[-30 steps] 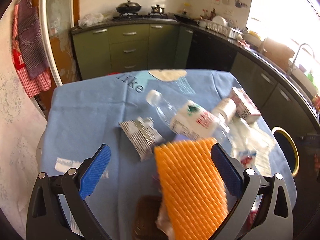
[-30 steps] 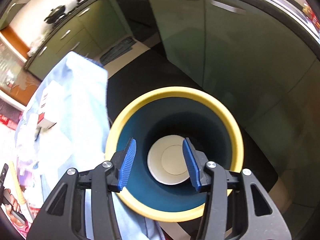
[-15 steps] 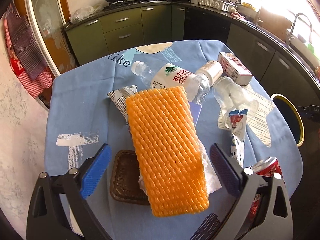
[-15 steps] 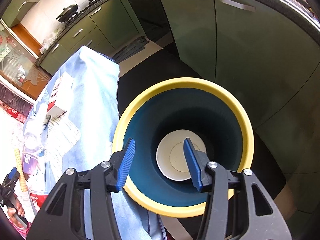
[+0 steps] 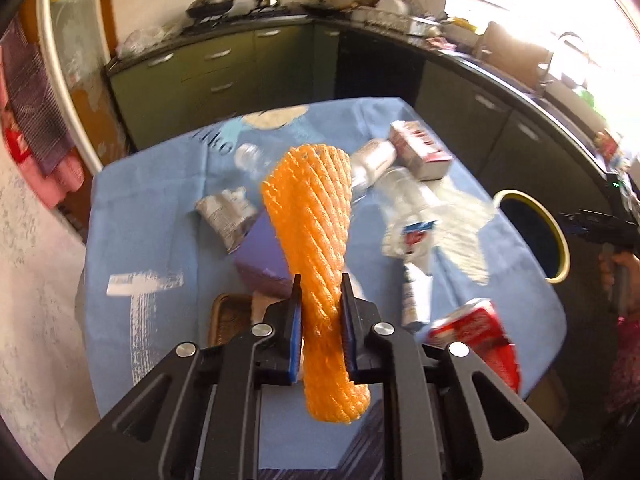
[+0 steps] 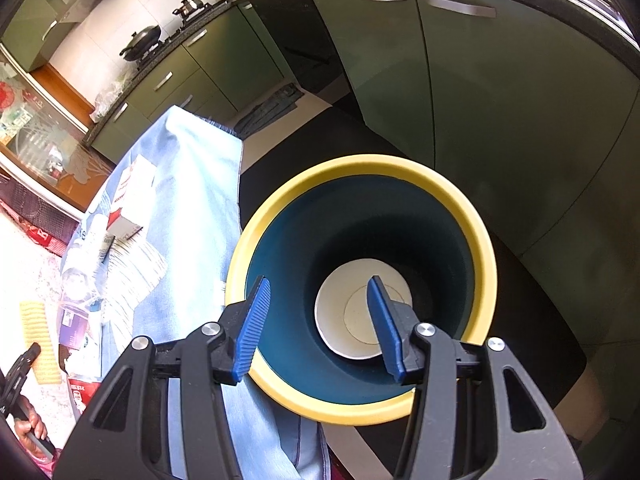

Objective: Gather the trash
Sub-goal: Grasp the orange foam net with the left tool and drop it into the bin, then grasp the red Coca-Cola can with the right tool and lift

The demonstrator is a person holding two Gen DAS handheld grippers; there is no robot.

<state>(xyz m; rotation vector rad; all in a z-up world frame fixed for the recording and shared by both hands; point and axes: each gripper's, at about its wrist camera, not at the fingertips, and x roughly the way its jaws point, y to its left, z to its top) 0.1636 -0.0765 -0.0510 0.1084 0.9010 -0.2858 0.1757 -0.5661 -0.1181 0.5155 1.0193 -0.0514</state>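
My left gripper [image 5: 320,312] is shut on an orange foam fruit net [image 5: 312,216] and holds it up above the blue-clothed table [image 5: 160,208]. The net also shows at the far left of the right wrist view [image 6: 38,344]. My right gripper [image 6: 318,324] is open and empty, hovering over the yellow-rimmed bin [image 6: 486,248], which holds a white paper cup [image 6: 352,320]. The bin stands beside the table's right edge [image 5: 560,236] in the left wrist view.
On the table lie a foil wrapper [image 5: 226,212], a purple box [image 5: 262,260], a clear plastic bottle [image 5: 400,196], a small carton [image 5: 420,150], a red can [image 5: 480,340] and a brown tray [image 5: 228,316]. Green kitchen cabinets [image 6: 500,92] stand close behind the bin.
My left gripper has closed on the orange foam net and lifted it off the table. My right gripper stays open over the bin, drifting slightly back.
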